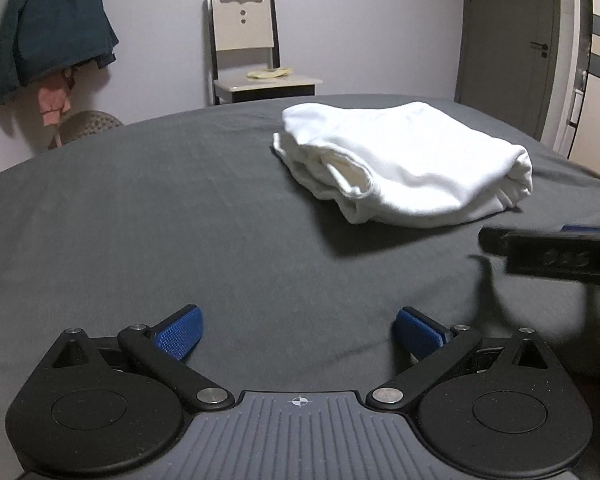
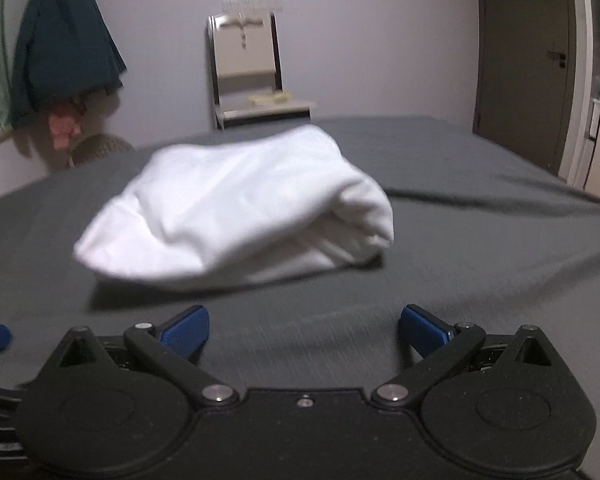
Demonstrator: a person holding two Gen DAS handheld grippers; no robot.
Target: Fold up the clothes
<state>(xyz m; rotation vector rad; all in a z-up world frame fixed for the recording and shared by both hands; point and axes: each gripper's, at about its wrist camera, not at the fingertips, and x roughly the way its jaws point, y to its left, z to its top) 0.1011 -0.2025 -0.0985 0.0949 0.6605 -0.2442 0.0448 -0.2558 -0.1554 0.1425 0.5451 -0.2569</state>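
- Left wrist view, nearest first: the left gripper (image 1: 298, 334) sits low over the dark grey bed sheet (image 1: 148, 216), its two blue-padded fingers (image 1: 180, 332) spread wide apart with nothing between them.
- Off to its right, a dark bar of the right gripper (image 1: 548, 254) pokes in from the right edge of that view, just above the sheet.
- Right wrist view shows the right gripper's own fingers (image 2: 186, 330) likewise splayed wide, holding nothing, over bare sheet near the front edge of the bed; this view is blurred.
- A blue tip at the far left edge of the right wrist view looks like part of the left gripper, though I cannot be sure.
- Further on lies the folded white garment (image 1: 404, 168), a thick bundle resting on the sheet around the middle of the bed, apart from both grippers. Its layered folds face the left side; a rounded fold closes its right end.
- Seen from the left gripper it lies ahead and to the right; seen from the right gripper it lies ahead and slightly left.
- Beyond the far edge of the bed a cream chair (image 1: 252, 52) stands against the wall, something pale yellow on its seat.
- On the left wall hangs a dark teal jacket (image 1: 52, 28) with pink cloth below it.
- At the far right is a grey door (image 1: 508, 40).
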